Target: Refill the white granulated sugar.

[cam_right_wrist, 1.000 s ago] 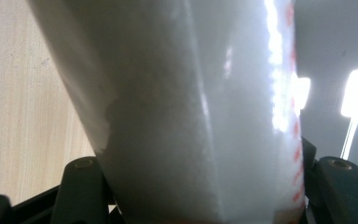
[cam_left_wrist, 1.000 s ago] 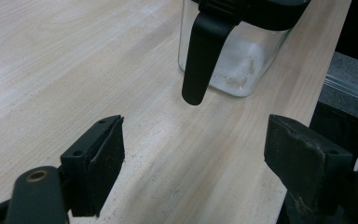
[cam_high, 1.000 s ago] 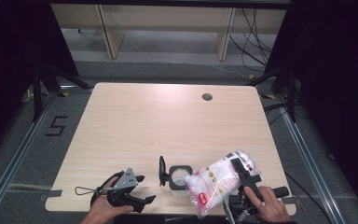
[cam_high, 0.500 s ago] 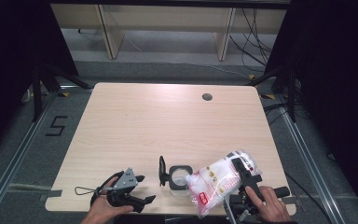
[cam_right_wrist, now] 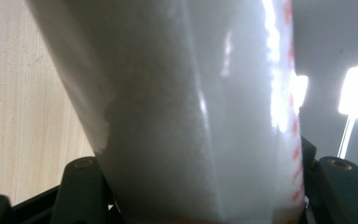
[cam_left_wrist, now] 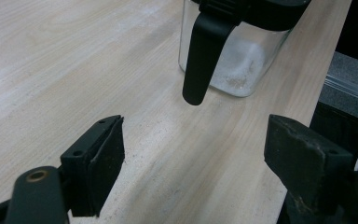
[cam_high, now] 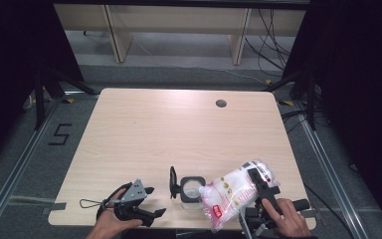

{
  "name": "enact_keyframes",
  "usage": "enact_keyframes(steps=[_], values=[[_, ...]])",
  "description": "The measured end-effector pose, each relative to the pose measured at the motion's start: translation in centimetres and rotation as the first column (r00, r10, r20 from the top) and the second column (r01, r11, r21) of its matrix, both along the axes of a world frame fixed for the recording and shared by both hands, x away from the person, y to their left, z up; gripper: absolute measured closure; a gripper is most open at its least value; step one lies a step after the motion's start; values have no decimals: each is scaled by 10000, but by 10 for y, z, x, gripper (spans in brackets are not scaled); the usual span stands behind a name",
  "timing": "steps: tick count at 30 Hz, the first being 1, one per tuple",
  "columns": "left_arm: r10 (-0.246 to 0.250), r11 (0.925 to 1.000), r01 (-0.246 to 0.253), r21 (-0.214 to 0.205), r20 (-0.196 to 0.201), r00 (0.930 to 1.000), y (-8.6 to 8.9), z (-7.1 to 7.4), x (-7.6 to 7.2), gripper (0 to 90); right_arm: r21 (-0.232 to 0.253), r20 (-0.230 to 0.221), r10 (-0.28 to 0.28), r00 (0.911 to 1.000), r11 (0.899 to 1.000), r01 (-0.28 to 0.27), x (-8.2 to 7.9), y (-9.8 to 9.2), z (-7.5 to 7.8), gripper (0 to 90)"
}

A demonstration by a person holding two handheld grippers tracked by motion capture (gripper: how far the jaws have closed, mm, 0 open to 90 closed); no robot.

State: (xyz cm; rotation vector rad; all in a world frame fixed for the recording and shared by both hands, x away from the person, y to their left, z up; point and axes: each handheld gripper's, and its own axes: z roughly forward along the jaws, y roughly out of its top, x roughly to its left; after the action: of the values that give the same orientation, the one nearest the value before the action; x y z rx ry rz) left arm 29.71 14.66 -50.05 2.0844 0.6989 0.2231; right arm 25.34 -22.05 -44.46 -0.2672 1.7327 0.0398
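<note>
Gripping a clear plastic bag of white granules with red print [cam_high: 234, 193], the right gripper [cam_high: 258, 191] had both black jaws pressed against the bag's sides, as the right gripper view showed the bag [cam_right_wrist: 191, 112] wedged between them. Bag tilted, one end hanging low over the front edge of the table, the other raised toward the front right corner. Person's right hand [cam_high: 288, 219] held the gripper's handle just off the front edge.

Left gripper [cam_high: 146, 201]: jaws wide apart, nothing between them, pointed along the tabletop toward the jar; left hand [cam_high: 110, 224] at the front edge, left of centre.

Square clear glass jar with a black rim and a hinged black lid swung open [cam_high: 189, 188]: upright near the front edge, between the two grippers, just beside the bag's lower end. In the left gripper view the jar [cam_left_wrist: 242, 60] held a thin layer of white granules at its bottom, a black latch hanging down its side.

Light wooden table [cam_high: 179, 129]: round cable hole [cam_high: 221, 103] near the far right corner.
</note>
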Motion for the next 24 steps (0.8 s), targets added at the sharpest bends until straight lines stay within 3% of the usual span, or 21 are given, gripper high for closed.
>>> enact_keyframes(steps=[1, 5, 6, 7, 9, 10, 11, 13, 17, 21, 22, 23, 24], values=[[-51, 10000, 51, -13, 49, 10000, 0, 0, 0, 196, -188, 91, 76, 9999, 9998, -74, 0, 1, 2, 386], [-165, 9999, 164, 45, 159, 9997, 1, 1, 1, 196, -179, 211, 331, 9992, 9993, -327, 1, 0, 1, 385], [-181, 9998, 182, -35, 168, 9997, 0, 0, 1, 196, 203, 182, 212, 9996, 9996, -216, 0, -1, -1, 386], [-175, 9998, 175, -27, 152, 9997, 0, 0, 1, 196, -71, 233, 338, 9992, 9994, -336, 1, 0, 1, 386], [-181, 9998, 181, 16, 177, 9997, 1, 0, 1, 196, -189, 289, 335, 9990, 9993, -330, 1, 0, 1, 386], [-171, 9998, 170, 58, 150, 9997, 1, 1, 1, 196, 110, 196, 132, 9997, 9998, -134, 0, -1, -1, 385], [-166, 9999, 166, 41, 157, 9997, 1, 1, 1, 196, 109, 208, 131, 9997, 9999, -134, 0, -1, -1, 385], [-150, 9999, 149, 54, 154, 9998, 1, 0, 1, 196, -202, 314, 330, 9990, 9993, -324, 1, 0, 2, 385], [-165, 9999, 164, 45, 145, 9998, 1, 1, 1, 196, 94, 205, 133, 9997, 9999, -135, 0, -1, -1, 385], [-168, 9998, 168, 48, 156, 9997, 1, 1, 1, 196, -143, 102, -24, 9999, 9999, 26, -1, 1, 1, 385], [-161, 9999, 161, 20, 175, 9997, 1, 0, 1, 196, 183, 105, 34, 9999, 9998, -36, -1, -1, -2, 385], [-156, 9999, 157, -53, 183, 9997, 0, -1, 1, 196, 103, 192, 176, 9997, 9998, -178, 0, 0, -1, 385], [-153, 9999, 154, -48, 179, 9997, 0, -1, 1, 196, 307, 95, -17, 10000, 9995, 14, -1, -1, -2, 385]])
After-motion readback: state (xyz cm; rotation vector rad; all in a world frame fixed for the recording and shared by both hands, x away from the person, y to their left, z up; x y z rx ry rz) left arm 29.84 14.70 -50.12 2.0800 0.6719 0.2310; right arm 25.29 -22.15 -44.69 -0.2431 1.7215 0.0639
